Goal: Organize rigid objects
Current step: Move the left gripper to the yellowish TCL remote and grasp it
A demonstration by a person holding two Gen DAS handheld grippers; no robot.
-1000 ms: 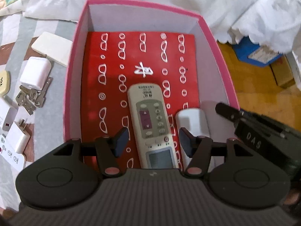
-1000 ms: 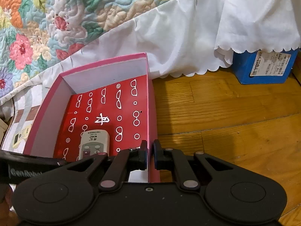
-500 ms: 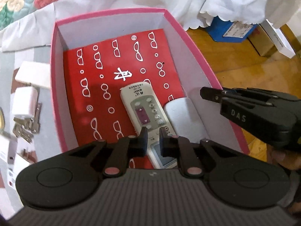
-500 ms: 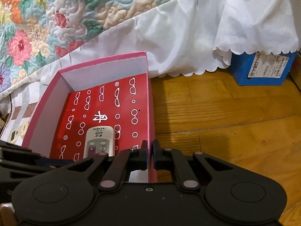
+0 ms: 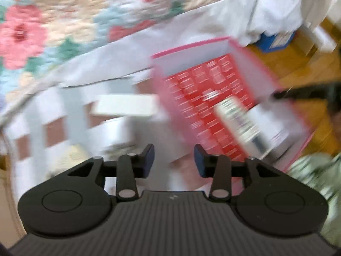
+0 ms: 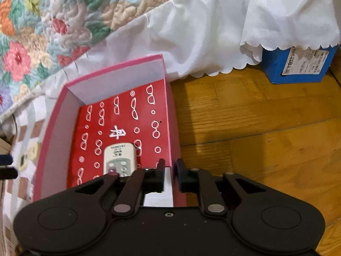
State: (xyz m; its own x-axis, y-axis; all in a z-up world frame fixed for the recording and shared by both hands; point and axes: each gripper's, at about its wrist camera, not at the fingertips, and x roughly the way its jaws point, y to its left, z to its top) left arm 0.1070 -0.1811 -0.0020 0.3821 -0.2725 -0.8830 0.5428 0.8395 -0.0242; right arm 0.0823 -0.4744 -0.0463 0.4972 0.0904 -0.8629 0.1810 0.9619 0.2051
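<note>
Risk: the right gripper [image 6: 169, 171], its jaws nearly closed astride the pink box [image 6: 54, 132] right wall, seems to pinch it; pulling could tip the box and slide the remote [image 6: 119, 159] inside. The blurred left gripper [image 5: 173, 157], jaws wide and empty, hangs above small white items [image 5: 125, 105] on the checked cloth [image 5: 36, 115], left of the box
</note>
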